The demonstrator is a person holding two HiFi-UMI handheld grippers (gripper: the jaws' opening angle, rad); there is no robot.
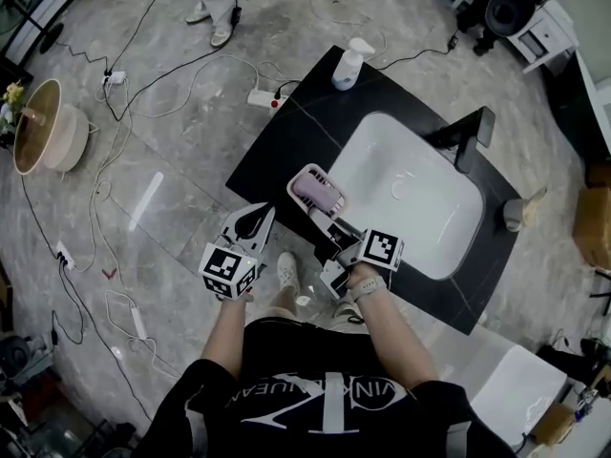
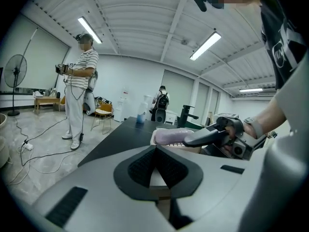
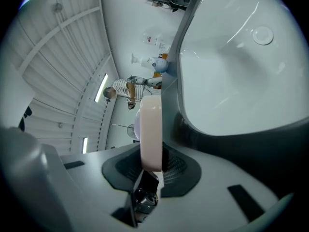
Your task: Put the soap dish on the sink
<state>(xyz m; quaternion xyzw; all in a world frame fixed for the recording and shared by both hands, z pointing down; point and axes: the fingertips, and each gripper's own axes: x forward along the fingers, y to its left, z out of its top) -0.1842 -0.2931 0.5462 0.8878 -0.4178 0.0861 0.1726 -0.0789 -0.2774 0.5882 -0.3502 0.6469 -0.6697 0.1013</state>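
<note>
A pink soap dish (image 1: 317, 192) with a lilac bar of soap in it is held over the black counter (image 1: 286, 141), by the white sink basin's (image 1: 420, 208) left rim. My right gripper (image 1: 323, 219) is shut on the dish's near wall. In the right gripper view the dish's pink rim (image 3: 150, 129) stands edge-on between the pads, with the basin (image 3: 231, 81) just beyond. My left gripper (image 1: 263, 214) hangs left of the dish, shut and holding nothing. In the left gripper view its jaws (image 2: 155, 151) meet in a point and the dish (image 2: 169, 137) shows ahead.
A black faucet (image 1: 468, 136) stands at the basin's far side. A spray bottle (image 1: 350, 65) stands on the counter's far corner. Cables and a power strip (image 1: 265, 96) lie on the floor. Another person (image 1: 215, 8) stands beyond the counter.
</note>
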